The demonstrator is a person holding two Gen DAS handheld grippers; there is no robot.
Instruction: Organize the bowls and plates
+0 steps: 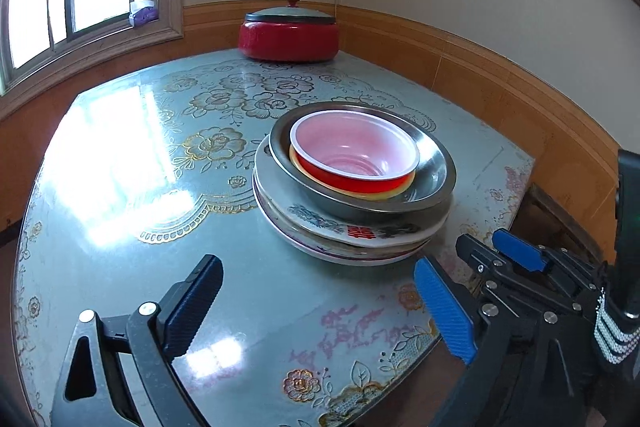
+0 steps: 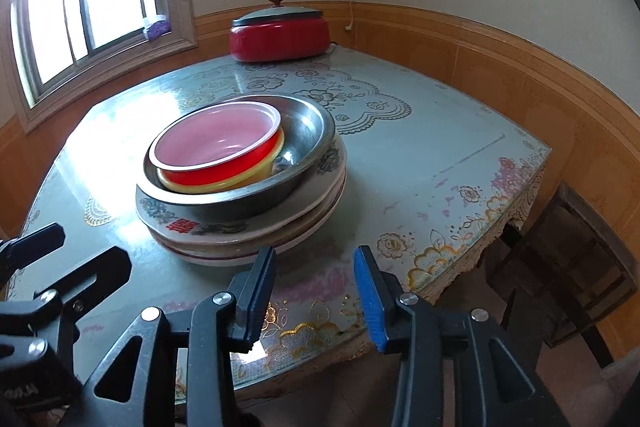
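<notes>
Stack of plates (image 1: 352, 227) with nested bowls (image 1: 354, 151) sits just ahead of both tools – left tool (image 1: 320, 311) spread wide, right tool (image 2: 316, 301) partly spread, both empty.

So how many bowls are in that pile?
3 show: a red bowl inside a yellow bowl, both inside a metal bowl, on stacked plates. More could be hidden.

Beyond the left gripper (image 1: 316, 311), whose pads are blue, a red bowl (image 1: 354, 163) with a pink inside is seen in a yellow bowl (image 1: 352, 193), in a grey metal bowl (image 1: 432, 167). White plates (image 1: 360, 231) carry dark flowers and a red character. The worktop (image 1: 160, 155) is pale blue-green with gold flowers. Farther off, a red pot (image 1: 288, 35) is seen.
</notes>
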